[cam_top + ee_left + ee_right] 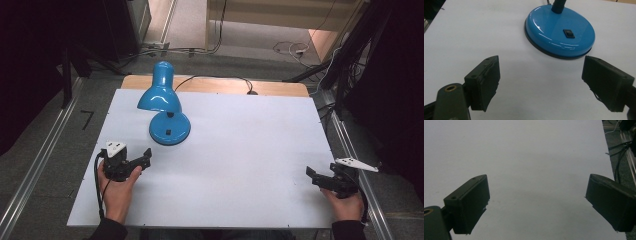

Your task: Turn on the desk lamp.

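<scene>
Currently, status by item, as I read it from my remote station:

Work surface: the white table carries one object, with clock directions taken from the table centre in the high view.

Lamp position: the blue desk lamp stands upright at about 10 o'clock, its round base flat on the table and its shade bowed down over the base toward the near edge.

Lamp switch: the black rocker switch sits on top of the base, facing up; I cannot tell its setting, and I see no glow from the shade.

Left gripper: the left gripper rests at about 8 o'clock, just short of the base, jaws spread wide, holding nothing. In the left gripper view the base lies ahead between the two pads, well apart from both.

Right gripper: the right gripper sits at about 4 o'clock near the table edge, jaws spread wide, holding nothing, pointed across bare table.

Progress: I judge the work not yet begun; the lamp is untouched.

Remaining: I judge the whole approach, contact and handling of the lamp or its switch is left, most likely by the left gripper.
</scene>
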Available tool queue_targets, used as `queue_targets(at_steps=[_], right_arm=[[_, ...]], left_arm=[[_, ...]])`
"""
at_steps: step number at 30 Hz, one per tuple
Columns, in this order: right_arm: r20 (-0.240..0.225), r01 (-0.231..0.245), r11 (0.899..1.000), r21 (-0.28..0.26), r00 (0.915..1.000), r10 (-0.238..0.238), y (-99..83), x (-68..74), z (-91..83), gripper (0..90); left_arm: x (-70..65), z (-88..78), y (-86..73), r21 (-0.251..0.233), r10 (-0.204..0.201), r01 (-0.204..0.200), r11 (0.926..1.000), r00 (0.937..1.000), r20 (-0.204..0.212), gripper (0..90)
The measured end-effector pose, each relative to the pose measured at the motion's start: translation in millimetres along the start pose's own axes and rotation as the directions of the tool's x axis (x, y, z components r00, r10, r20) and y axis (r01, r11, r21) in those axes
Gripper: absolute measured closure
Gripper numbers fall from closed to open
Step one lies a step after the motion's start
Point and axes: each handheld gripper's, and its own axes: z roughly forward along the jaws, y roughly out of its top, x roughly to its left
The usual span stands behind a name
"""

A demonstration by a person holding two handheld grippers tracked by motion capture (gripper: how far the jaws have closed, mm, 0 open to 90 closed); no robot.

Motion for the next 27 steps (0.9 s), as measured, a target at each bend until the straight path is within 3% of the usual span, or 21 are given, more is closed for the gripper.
queue_targets(at_steps=[27], right_arm=[[0.003,0.005,1.000,0.002,1.0000,-0.005,-0.2,-0.3,0.5,3.7]], left_arm=[[-10.3,17.8,12.5,-0.006,0.011,-0.011,0.9999,0.9999,0.010,15.3]])
